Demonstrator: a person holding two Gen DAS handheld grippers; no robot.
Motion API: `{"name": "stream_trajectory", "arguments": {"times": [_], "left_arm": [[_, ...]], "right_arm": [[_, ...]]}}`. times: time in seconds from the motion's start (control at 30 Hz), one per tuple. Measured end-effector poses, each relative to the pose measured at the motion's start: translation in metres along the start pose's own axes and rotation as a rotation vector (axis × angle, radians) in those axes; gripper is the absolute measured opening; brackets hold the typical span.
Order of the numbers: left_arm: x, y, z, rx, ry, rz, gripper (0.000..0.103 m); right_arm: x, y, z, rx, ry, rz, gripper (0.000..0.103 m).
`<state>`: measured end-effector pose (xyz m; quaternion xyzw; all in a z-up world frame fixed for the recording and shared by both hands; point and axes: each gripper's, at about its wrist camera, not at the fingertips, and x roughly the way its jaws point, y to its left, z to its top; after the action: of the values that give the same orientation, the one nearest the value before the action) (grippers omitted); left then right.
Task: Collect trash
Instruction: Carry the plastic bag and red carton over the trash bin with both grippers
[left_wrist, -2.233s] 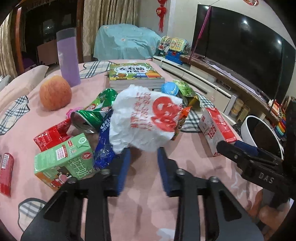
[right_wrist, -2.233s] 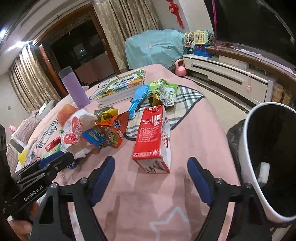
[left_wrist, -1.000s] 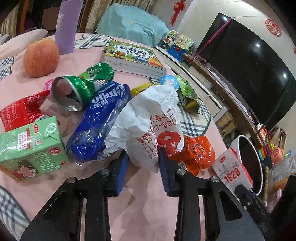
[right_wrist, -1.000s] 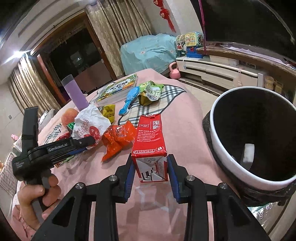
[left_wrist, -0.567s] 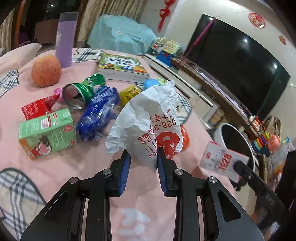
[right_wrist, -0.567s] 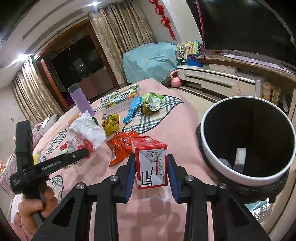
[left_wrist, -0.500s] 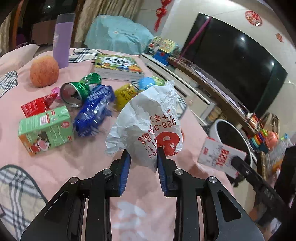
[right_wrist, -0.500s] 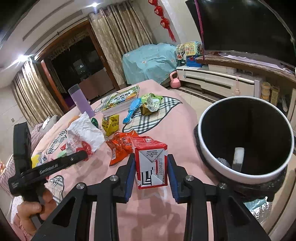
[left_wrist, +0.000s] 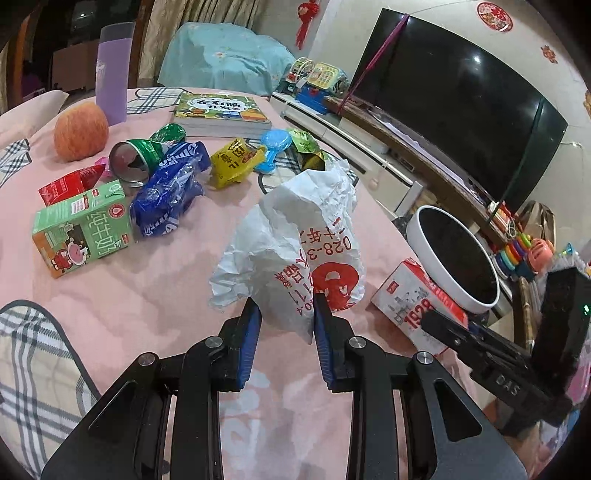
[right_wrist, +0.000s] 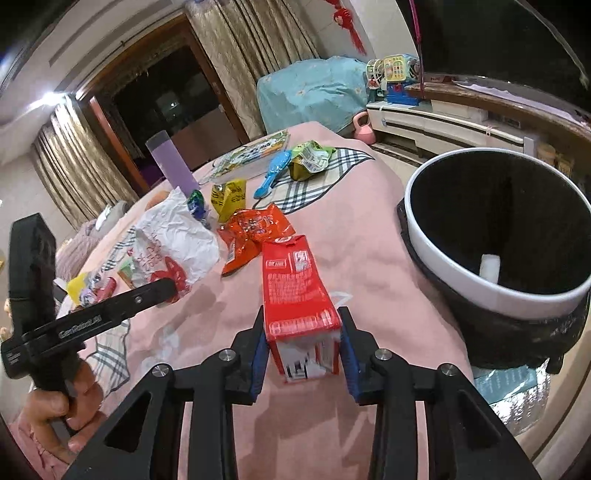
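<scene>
- The left gripper (left_wrist: 286, 312) pinches the bottom of a crumpled white paper bag (left_wrist: 295, 243) with red writing. Its blue pads are close together and squeeze the paper.
- The bag is up off the pink cloth (left_wrist: 166, 280) that covers the table.
- The right gripper (right_wrist: 302, 341) has a red milk carton (right_wrist: 297, 291) between its blue pads. Its jaws are opening. The left pad sits against the carton's side, and I cannot tell if the right pad presses on it.
- The carton is beside the round bin (right_wrist: 443, 254), near its white rim. The bin is black inside, and a small white thing (right_wrist: 489, 267) lies in it.
- More trash lies on the cloth: a green milk box (left_wrist: 83, 229), a blue wrapper (left_wrist: 168, 192), a green can (left_wrist: 135, 162) on its side, a yellow packet (left_wrist: 234, 162), a red packet (left_wrist: 70, 182) and an orange wrapper (right_wrist: 255, 230).
- An apple (left_wrist: 81, 131), a purple cup (left_wrist: 112, 86), a picture book (left_wrist: 219, 114) and a blue brush (left_wrist: 271, 149) are on the far side of the table.
- A hand (right_wrist: 62, 406) holds the left gripper's handle.
</scene>
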<state>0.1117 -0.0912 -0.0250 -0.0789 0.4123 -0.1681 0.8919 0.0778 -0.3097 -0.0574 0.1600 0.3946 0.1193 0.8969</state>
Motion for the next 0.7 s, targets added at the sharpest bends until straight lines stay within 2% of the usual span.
{"name": "stream_trajectory", "arguments": {"times": [0.1,0.2,0.4,0.6,0.7], "left_arm": [[0.0,-0.005,0.0,0.014,0.004,0.002,0.027],[0.0,-0.011,-0.001,0.028,0.007,0.003,0.027],[0.004,-0.034,0.003,0.074,0.015,-0.032,0.027],[0.012,-0.072,0.006,0.141,0.026,-0.08,0.027],[0.017,-0.091,0.009,0.175,0.03,-0.104,0.027]], "right_arm": [[0.01,0.0,0.004,0.0,0.016,-0.005,0.039],[0.013,0.0,0.003,-0.012,0.028,-0.002,0.033],[-0.017,-0.008,0.001,-0.007,-0.045,-0.027,0.033],[-0.057,-0.039,0.012,0.051,-0.132,-0.084,0.033],[-0.069,-0.056,0.016,0.069,-0.148,-0.118,0.033]]}}
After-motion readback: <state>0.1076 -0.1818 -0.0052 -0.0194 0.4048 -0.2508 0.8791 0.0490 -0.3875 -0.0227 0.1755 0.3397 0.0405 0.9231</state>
